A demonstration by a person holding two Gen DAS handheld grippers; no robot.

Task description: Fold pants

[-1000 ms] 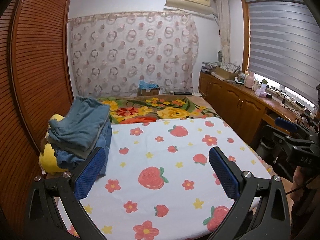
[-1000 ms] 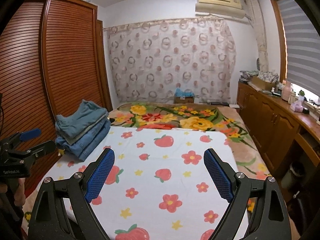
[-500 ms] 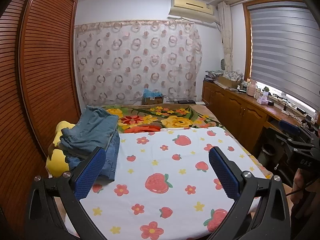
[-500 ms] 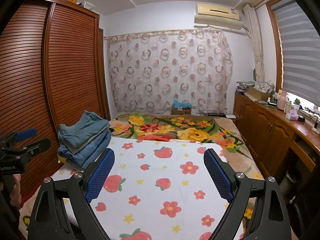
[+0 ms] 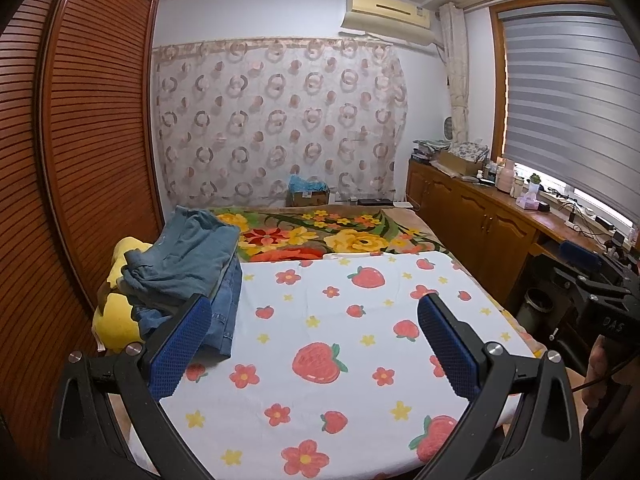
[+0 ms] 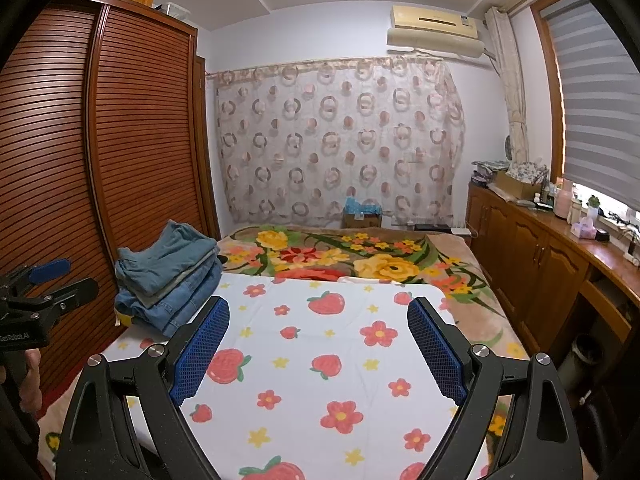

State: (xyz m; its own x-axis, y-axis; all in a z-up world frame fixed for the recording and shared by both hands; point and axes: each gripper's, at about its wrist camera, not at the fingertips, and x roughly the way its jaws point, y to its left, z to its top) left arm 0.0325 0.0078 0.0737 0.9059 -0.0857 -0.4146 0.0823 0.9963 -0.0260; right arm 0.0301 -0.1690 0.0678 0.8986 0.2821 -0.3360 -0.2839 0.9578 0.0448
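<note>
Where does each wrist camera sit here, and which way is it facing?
Left wrist: on the left gripper, facing along the bed toward the curtained wall; its open blue fingers frame the strawberry sheet, and the right gripper shows at the right edge.
Right wrist: on the right gripper, facing the same wall; its fingers are open, and the left gripper shows at the left edge.
Shared: the stack of folded pants, the sheet, floral blanket, curtain.
</note>
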